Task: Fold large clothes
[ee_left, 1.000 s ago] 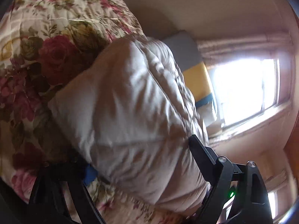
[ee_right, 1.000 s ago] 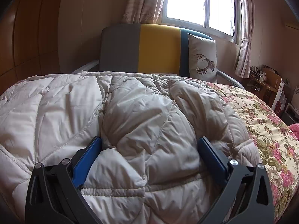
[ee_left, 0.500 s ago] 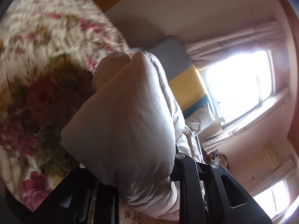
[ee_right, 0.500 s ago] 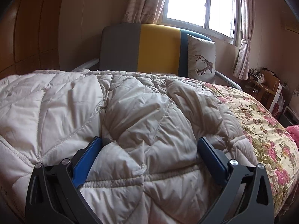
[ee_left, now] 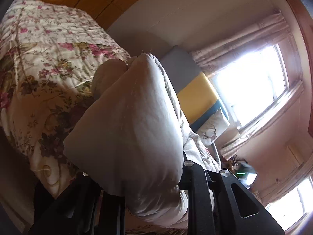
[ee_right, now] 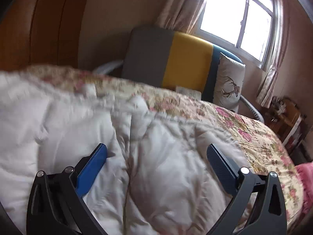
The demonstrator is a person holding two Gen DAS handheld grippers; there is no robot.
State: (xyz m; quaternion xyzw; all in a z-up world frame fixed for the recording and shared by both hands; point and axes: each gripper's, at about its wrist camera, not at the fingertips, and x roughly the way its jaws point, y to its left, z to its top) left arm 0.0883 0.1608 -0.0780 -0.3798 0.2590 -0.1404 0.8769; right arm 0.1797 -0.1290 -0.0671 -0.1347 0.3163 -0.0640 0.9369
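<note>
The left tongs (ee_left: 152, 188) are narrow and grip a thick fold of the pale quilted coat (ee_left: 133, 129). The fold bulges up between the two black fingers (ee_left: 197, 195) and hides the pads. Beyond this fold the coat runs away from the tongs toward the headboard (ee_left: 195, 90). To the left of the tongs and below the raised fold lies the flowered bedspread (ee_left: 49, 62), with its edge hanging down. To the right of the tongs are a bright window (ee_left: 254, 86) and a curtain (ee_left: 240, 45).

The right tongs (ee_right: 156, 154) are wide. The blue pads (ee_right: 92, 168) stand well apart, and the coat (ee_right: 148, 166) lies between and under them. If the pads touch the cloth, I cannot tell, because this picture is blurred. The coat spreads to the left of these tongs and a little ahead of them. Farther ahead and to the right the bedspread (ee_right: 244, 129) is bare. Behind it stands the grey, yellow and blue headboard (ee_right: 172, 60), with a deer pillow (ee_right: 228, 82) leaning on its right end. Above the pillow is the window (ee_right: 236, 17). At the far right edge, just beside the right finger, is a pink cloth (ee_right: 305, 174).
</note>
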